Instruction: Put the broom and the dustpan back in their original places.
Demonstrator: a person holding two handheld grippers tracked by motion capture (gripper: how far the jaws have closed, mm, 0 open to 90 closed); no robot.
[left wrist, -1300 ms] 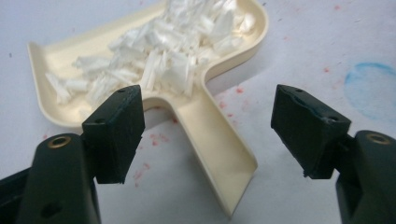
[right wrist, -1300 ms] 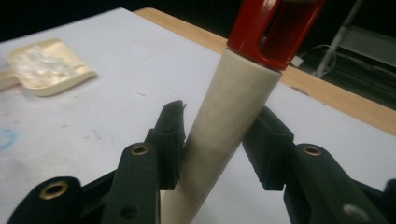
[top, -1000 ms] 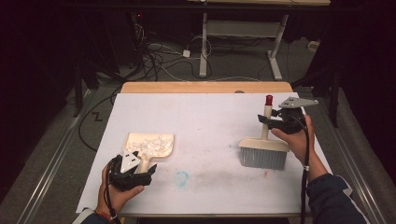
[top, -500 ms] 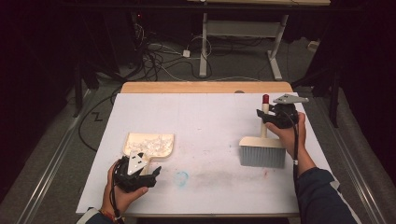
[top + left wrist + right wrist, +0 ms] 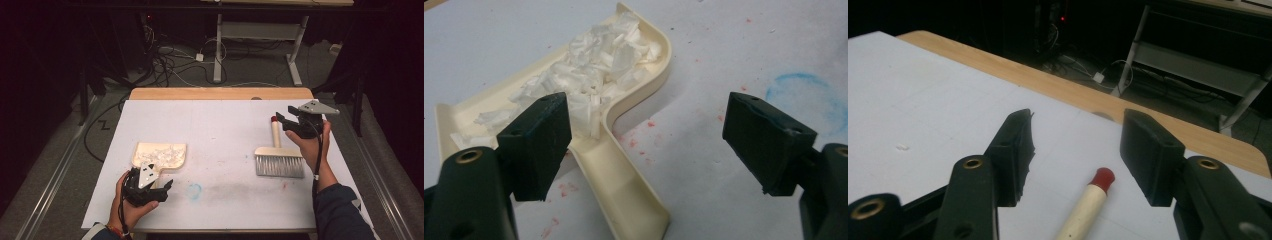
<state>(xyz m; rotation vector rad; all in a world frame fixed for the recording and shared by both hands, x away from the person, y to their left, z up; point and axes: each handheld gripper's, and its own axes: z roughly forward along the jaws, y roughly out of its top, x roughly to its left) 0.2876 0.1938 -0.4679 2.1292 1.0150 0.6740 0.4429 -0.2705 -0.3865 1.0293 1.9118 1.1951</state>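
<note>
1. Left tongs (image 5: pixel 644 145) apart, dustpan (image 5: pixel 624 130) handle between, untouched; paper scraps (image 5: pixel 594 65) inside.
2. Right tongs (image 5: pixel 1078 155), just opening, straddle the brush (image 5: pixel 278 155) handle.
3. White bench (image 5: pixel 220 125); cables (image 5: pixel 170 65) on the floor.

Right gripper (image 5: pixel 286 121) off brush (image 5: pixel 278 155) (jaws opening)

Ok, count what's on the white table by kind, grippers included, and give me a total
Brush: 1
Dustpan, holding white paper scraps: 1
Grippers, left gripper and right gripper, both open: 2
Total: 4
</note>
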